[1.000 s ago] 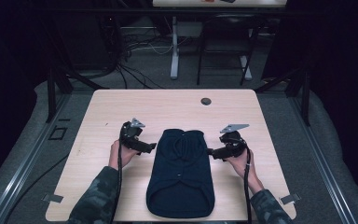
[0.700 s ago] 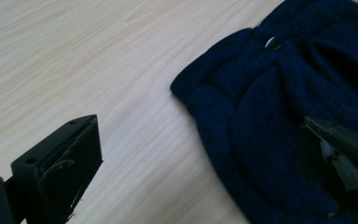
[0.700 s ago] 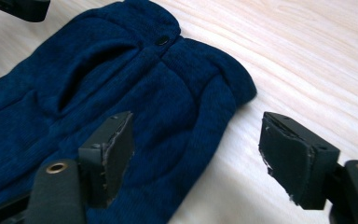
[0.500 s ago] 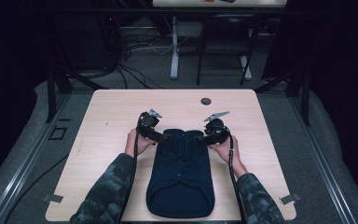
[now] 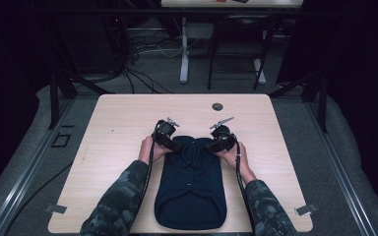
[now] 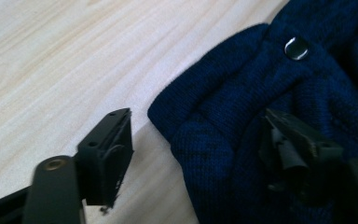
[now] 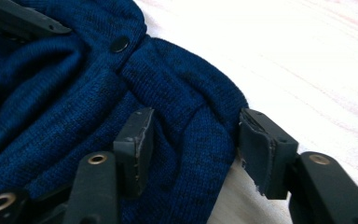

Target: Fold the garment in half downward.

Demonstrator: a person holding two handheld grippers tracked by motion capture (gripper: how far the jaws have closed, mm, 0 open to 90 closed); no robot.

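Dark blue knitted garment (image 5: 191, 189) lies flat, lower centre of the high view, on the wooden table (image 5: 118, 118). Left gripper (image 6: 200, 144) and right gripper (image 7: 191, 144) both spread wide, straddling the folded top corners, gripping nothing yet. Knit looks soft, light, floppy; likely sags and stretches. Best bite: the thick doubled edge near the snap button (image 6: 296, 48).

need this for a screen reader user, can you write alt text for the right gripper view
The right claw stands open astride a folded corner of a dark blue knitted garment, one jaw resting on the fabric and the other at its edge over the pale wooden table. A dark round button sits on the knit farther up.
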